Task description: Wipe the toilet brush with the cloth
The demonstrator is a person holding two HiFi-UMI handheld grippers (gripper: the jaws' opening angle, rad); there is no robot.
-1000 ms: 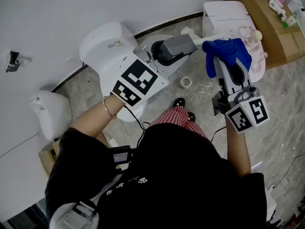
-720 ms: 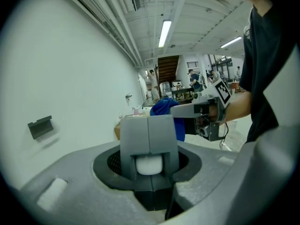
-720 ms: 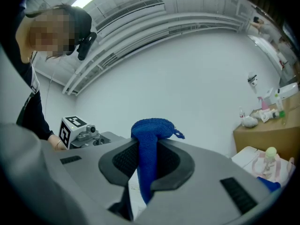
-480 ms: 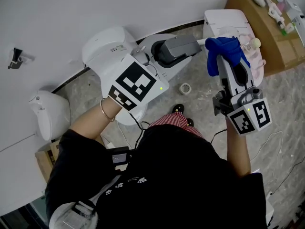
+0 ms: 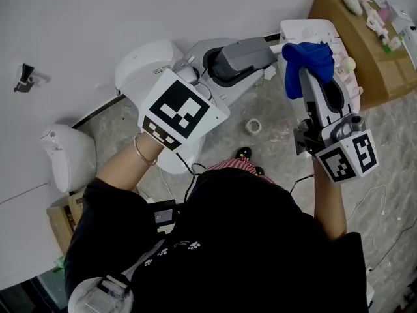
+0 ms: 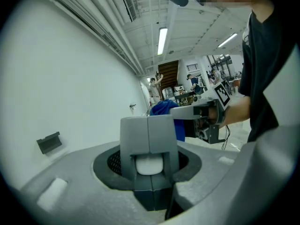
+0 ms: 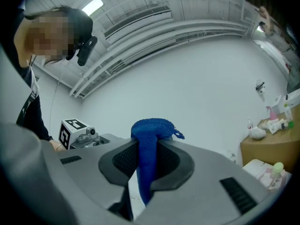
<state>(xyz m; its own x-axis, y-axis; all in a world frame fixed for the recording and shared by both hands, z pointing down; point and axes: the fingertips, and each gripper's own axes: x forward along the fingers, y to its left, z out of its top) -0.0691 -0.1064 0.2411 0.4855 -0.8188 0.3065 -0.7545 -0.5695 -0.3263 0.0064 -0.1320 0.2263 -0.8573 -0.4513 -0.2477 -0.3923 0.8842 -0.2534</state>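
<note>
Toilet brush handle of white plastic (image 5: 276,47) sits clamped between the grey jaws of your left gripper (image 5: 260,49), held in the air above the speckled grey floor (image 5: 273,109) near the white wall (image 5: 98,25). Your right gripper (image 5: 311,87) pinches a bunched blue cloth (image 5: 306,60), whose top meets the handle's far end. A strip of the cloth runs down between those jaws, which press on it from both sides.

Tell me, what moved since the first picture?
The left tool and the right tool both lifted a little, so they sit higher in the head view. The left tool stays shut on the white brush handle, the right tool on the blue cloth.
</note>
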